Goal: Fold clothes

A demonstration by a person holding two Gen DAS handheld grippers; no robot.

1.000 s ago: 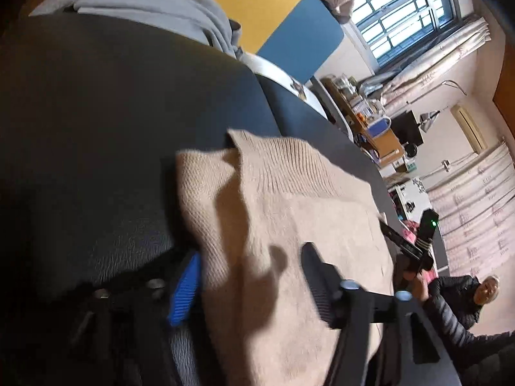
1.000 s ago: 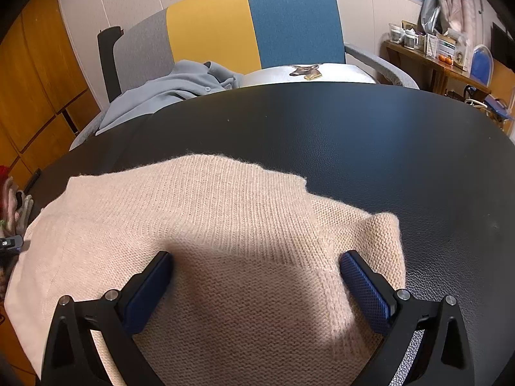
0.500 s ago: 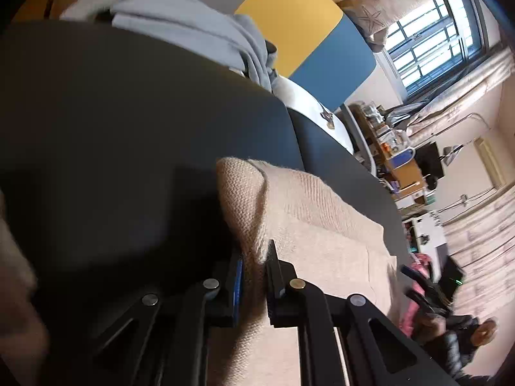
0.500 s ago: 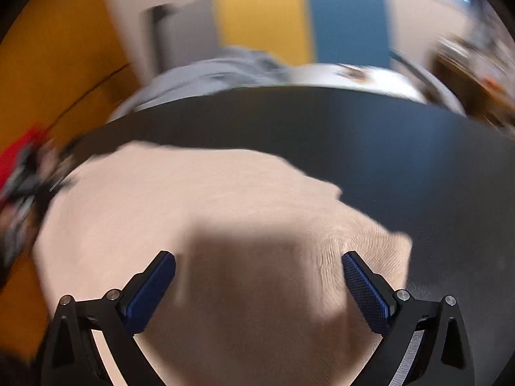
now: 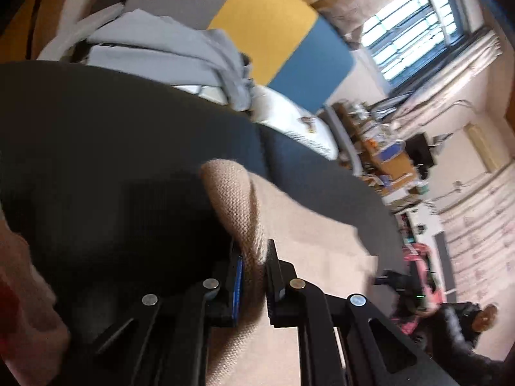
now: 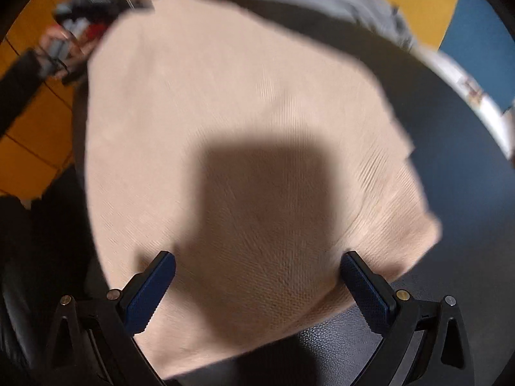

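A beige knit sweater (image 6: 244, 135) is spread on a black table (image 5: 96, 135), one ribbed edge pinched and raised by the left gripper (image 5: 254, 276). The right gripper (image 6: 257, 286) is held wide open above the fabric, gripping nothing. A fold is judged under way; next, the lifted edge must be carried across and laid flat.

Beyond the black surface (image 5: 112, 135) stood a yellow-and-blue chair back (image 5: 289, 41); a barred window (image 5: 415, 29) was right of it.

Both wrist views look close down at one beige sweater (image 5: 299, 234) (right steeper) on the dark table (image 5: 96, 135).
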